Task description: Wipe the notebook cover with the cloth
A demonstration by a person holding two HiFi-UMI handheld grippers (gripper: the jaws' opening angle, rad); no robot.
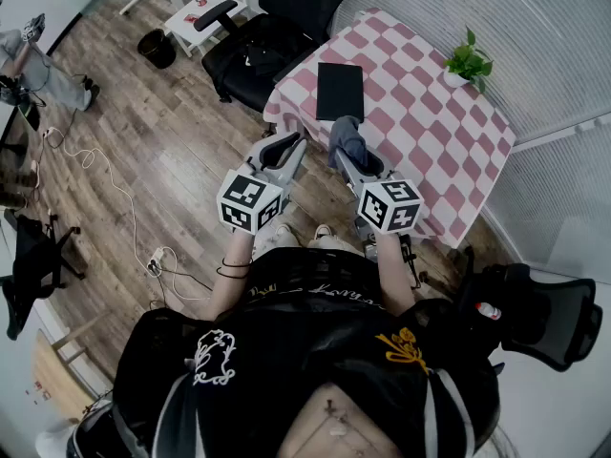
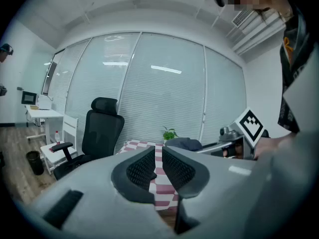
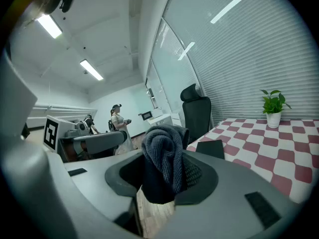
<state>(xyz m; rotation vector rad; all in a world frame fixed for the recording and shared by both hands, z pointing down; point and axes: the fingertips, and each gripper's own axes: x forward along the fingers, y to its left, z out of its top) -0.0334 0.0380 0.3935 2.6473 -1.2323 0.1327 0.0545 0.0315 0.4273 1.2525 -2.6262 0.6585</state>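
Observation:
A black notebook (image 1: 339, 91) lies flat near the front edge of the pink-and-white checkered table (image 1: 420, 103). In the right gripper view the notebook (image 3: 210, 149) shows just beyond the jaws. My right gripper (image 1: 351, 156) is shut on a bunched dark grey-blue cloth (image 1: 347, 139), held in the air short of the table; the cloth (image 3: 164, 158) fills the space between its jaws. My left gripper (image 1: 284, 147) hovers beside it over the floor, shut with nothing between its pads (image 2: 144, 168). The left gripper view also catches the cloth (image 2: 183, 144).
A small potted plant (image 1: 468, 63) stands at the table's far right corner. A black office chair (image 1: 258, 41) sits left of the table, another (image 1: 539, 318) at the lower right. Cables (image 1: 105, 179) trail on the wood floor. A person (image 3: 118, 121) stands far off.

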